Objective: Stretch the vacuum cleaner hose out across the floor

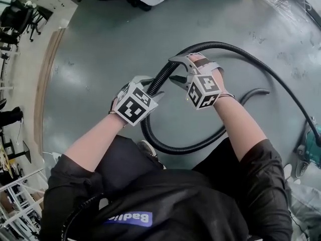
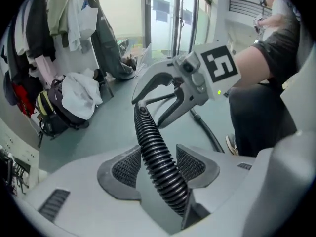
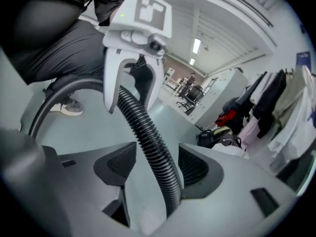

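Left gripper (image 2: 159,167) is clamped on the black ribbed vacuum hose (image 2: 148,137), with both textured pads pressing its sides. It holds that stretch above the grey floor (image 1: 115,44) in front of the person's body. Below this grip the hose drops into a wide loop that passes near the person's shoe (image 1: 146,148) and curves round to the right. Upward it runs straight on to the right gripper (image 3: 157,166), which is just beside the left one. The right gripper's jaws stand apart, and the hose passes between them with a gap on each side, pressed by neither pad. Beyond the right gripper the hose arches over and sweeps down across the floor toward the right edge of the head view.
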The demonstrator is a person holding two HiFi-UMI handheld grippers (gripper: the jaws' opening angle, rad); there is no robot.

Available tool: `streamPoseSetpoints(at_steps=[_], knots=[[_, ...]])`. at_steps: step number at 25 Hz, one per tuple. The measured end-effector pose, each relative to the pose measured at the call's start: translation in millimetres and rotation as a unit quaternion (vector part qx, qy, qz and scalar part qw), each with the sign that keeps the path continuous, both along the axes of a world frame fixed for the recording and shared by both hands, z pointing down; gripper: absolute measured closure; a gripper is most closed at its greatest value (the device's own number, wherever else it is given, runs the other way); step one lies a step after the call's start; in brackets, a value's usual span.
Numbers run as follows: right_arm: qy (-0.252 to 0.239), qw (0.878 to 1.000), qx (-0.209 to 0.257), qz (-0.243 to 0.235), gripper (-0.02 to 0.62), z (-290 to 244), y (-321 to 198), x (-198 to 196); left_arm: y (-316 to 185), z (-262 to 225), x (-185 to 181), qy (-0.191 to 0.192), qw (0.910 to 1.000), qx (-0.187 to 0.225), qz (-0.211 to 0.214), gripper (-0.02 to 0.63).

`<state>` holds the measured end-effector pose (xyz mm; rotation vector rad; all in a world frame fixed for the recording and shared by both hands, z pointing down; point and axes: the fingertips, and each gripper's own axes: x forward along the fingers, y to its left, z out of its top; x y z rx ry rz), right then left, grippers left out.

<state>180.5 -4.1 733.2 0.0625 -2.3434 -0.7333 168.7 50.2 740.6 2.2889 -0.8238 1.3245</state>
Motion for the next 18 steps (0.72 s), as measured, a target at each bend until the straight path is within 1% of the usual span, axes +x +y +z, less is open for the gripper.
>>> streamPoseSetpoints(at_steps=[1,3,5,7,9,11,12,14,15,18], knots=[[0.013,1.0,0.014,-0.014,0.347,-1.2,4.9,-3.2,1.6,-10.9,1.9,0.004,1.0,0.003,0.008,0.37],[0.02,0.999,0.032,-0.023,0.344,-6.3,9.8,-8.7,2.7,-27.8,3.4,0.005,0.9996,0.012,0.025,0.37],[0.009,0.999,0.04,-0.017,0.345,-16.7,9.2,-14.6,3.9,-40.1,2.3,0.002,0.9992,0.02,0.036,0.37],[-0.005,0.999,0.041,-0.009,0.347,-26.8,6.3,-23.1,4.7,-49.4,0.8,0.001,0.999,0.029,0.033,0.367],[-0.016,0.999,0.031,0.008,0.354,-31.7,0.9,-31.7,2.6,-52.5,-3.2,-0.004,0.9988,0.042,0.023,0.359],[-0.023,0.999,0.003,0.031,0.354,-30.9,-5.8,-37.8,-2.2,-51.4,-9.6,-0.008,0.9978,0.063,0.016,0.357],[-0.025,0.999,-0.012,0.042,0.354,-29.6,-9.2,-40.1,-5.5,-52.1,-13.5,-0.01,0.9967,0.08,0.013,0.357],[-0.03,0.997,-0.034,0.066,0.354,-29.2,-18.3,-43.5,-13.0,-57.5,-22.0,-0.018,0.9929,0.117,0.0,0.324],[-0.034,0.995,-0.041,0.08,0.354,-30.9,-24.4,-44.2,-15.6,-60.9,-25.4,-0.018,0.9914,0.13,-0.009,0.324],[-0.049,0.989,-0.053,0.127,0.353,-40.3,-46.4,-39.0,-14.6,-65.5,-32.9,-0.015,0.9896,0.14,-0.029,0.316]])
